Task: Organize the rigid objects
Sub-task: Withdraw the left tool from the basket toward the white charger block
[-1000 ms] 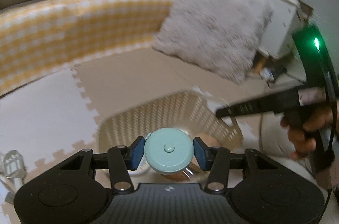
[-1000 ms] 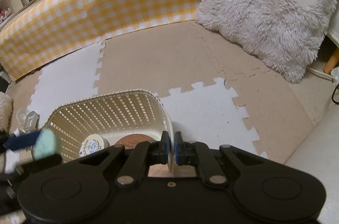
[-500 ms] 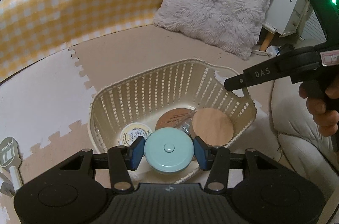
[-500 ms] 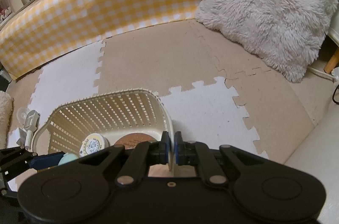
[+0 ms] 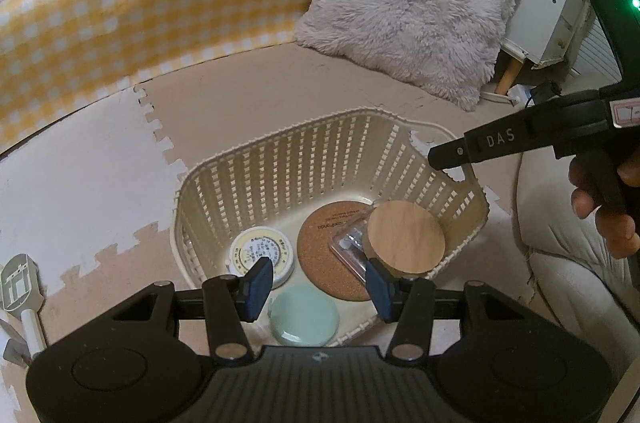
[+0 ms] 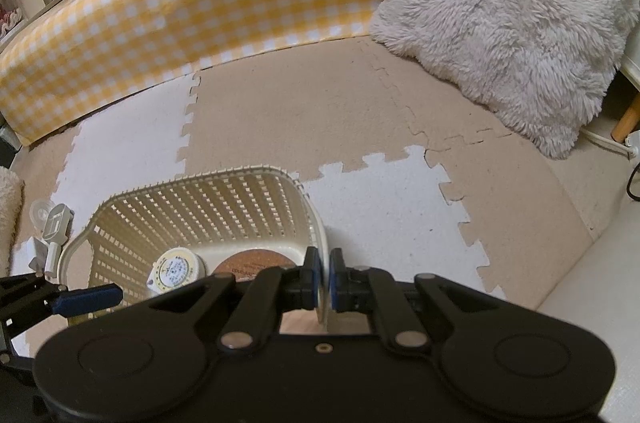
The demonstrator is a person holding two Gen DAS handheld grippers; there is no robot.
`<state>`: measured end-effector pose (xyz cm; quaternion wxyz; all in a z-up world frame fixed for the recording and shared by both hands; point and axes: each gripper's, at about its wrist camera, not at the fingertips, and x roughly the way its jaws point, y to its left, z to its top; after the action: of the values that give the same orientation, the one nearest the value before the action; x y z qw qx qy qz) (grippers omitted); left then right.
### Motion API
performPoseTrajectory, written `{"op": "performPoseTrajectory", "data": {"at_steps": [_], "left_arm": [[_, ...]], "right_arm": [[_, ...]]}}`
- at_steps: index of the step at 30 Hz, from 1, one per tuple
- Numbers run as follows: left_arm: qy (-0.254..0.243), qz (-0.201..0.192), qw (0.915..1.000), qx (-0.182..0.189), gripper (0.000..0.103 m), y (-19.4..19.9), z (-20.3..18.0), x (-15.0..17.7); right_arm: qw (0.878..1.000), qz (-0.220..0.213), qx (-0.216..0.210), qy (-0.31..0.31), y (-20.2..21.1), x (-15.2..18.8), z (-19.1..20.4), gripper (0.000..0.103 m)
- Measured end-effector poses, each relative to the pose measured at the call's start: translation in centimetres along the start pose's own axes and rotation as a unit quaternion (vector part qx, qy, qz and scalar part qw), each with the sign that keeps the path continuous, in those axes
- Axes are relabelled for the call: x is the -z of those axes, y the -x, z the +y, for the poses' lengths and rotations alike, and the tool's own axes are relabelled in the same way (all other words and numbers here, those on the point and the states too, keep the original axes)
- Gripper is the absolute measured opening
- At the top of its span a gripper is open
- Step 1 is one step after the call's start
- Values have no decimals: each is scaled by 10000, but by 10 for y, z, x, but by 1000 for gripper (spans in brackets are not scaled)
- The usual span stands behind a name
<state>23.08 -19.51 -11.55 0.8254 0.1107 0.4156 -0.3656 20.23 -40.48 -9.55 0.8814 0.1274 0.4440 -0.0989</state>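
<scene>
A cream slatted basket (image 5: 304, 159) stands on the foam mat; it also shows in the right wrist view (image 6: 200, 207). Inside lie a mint round case (image 5: 303, 315), a white round tin (image 5: 262, 253), a cork coaster (image 5: 336, 247), a clear packet (image 5: 348, 243) and a wooden disc (image 5: 406, 237). My left gripper (image 5: 318, 285) is open just above the mint case, apart from it. My right gripper (image 6: 325, 273) is shut on the basket's right rim (image 6: 320, 235).
A fluffy grey cushion (image 5: 412, 7) and a yellow checked bolster (image 5: 140, 11) lie at the back. A white handled tool (image 5: 20, 287) lies left of the basket. A white cabinet (image 5: 552, 23) stands at the right. A cream cushion (image 5: 568, 263) lies at right.
My left gripper has opened and let go of the mint case, which now lies in the basket. The right gripper has kept its hold on the rim.
</scene>
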Motion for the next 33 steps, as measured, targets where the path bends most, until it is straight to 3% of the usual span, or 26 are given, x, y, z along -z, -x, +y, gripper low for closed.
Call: {"op": "performPoseTrajectory", "data": {"at_steps": [9, 12, 18, 33], "left_arm": [[60, 34, 10000, 14, 53, 2, 1, -1], [107, 21, 9999, 69, 61, 3, 2, -2], [129, 9, 9999, 15, 62, 7, 1, -3], [335, -586, 9977, -22, 86, 51, 3, -27]], "right_arm": [[10000, -24, 4, 0, 0, -1, 0, 6], [10000, -27, 7, -18, 0, -1, 0, 6], [10000, -52, 11, -33, 0, -1, 1, 7], [9999, -84, -34, -88, 2, -1, 0, 5]]}}
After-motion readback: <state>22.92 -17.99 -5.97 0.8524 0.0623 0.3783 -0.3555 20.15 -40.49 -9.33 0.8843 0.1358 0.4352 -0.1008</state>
